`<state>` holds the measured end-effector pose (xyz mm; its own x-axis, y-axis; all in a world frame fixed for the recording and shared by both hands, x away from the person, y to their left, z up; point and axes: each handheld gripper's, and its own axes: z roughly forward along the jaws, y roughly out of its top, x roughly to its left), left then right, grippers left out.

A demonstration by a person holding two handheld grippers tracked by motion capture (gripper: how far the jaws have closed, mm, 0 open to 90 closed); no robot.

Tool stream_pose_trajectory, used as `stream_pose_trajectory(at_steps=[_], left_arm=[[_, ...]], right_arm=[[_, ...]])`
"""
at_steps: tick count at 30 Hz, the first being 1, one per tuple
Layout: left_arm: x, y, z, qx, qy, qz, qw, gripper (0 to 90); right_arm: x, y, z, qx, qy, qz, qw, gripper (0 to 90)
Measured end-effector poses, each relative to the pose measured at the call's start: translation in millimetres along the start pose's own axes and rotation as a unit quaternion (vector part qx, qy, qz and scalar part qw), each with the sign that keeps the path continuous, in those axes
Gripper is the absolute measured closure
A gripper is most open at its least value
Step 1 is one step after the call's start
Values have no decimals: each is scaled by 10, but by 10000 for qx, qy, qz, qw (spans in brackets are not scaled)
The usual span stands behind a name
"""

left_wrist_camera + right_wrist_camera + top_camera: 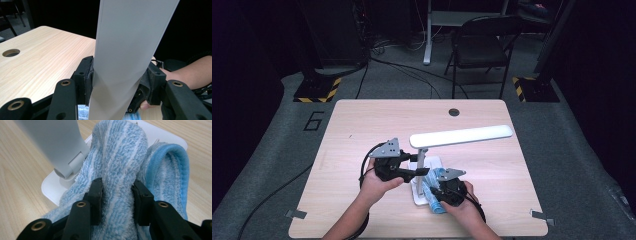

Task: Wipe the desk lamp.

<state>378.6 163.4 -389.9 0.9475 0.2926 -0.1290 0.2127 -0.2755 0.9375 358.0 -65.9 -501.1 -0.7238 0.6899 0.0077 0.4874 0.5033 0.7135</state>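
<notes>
Lamp post [125, 57] sits pinched in left tool [414, 171]; right tool [117, 195] pinches blue cloth [120, 165] on lamp base [172, 140].

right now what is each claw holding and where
Left claw clamps the white lamp's upright arm low down; right claw pinches a fold of the blue striped cloth.

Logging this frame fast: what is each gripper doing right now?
Left gripper: closed on the lamp arm, a jaw on each side.
Right gripper: closed on the blue cloth, which lies on the lamp base.
</notes>
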Motion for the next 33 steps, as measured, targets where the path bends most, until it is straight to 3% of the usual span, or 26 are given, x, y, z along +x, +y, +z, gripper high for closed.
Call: stream_pose_trajectory(at_steps=[4,6,16,18,27,29,33], left_arm=[[5,-2,0,-11,-17,-5,10000,499],[8,-1,1,5,-31,-10,10000,499],[9,-8,-3,-22,-39,-31,10000,498],[6,-10,-7,-22,-36,-33,10000,498],[-3,-16,-17,-44,-4,-83,10000,498],[-5,-17,-17,-54,9,-91,9999,498],[-10,-22,-10,-78,34,-95,9999,498]], right_arm=[[-51,69,44,104,0,-96,9999,642],[-84,135,119,61,-43,52,10000,641],[-298,323,331,-26,-235,164,9996,652],[-369,365,385,-85,-257,296,9992,653],[-612,635,613,60,-388,482,9981,653],[-646,693,658,122,-509,534,9972,653],[-737,700,676,107,-346,756,9965,655]])
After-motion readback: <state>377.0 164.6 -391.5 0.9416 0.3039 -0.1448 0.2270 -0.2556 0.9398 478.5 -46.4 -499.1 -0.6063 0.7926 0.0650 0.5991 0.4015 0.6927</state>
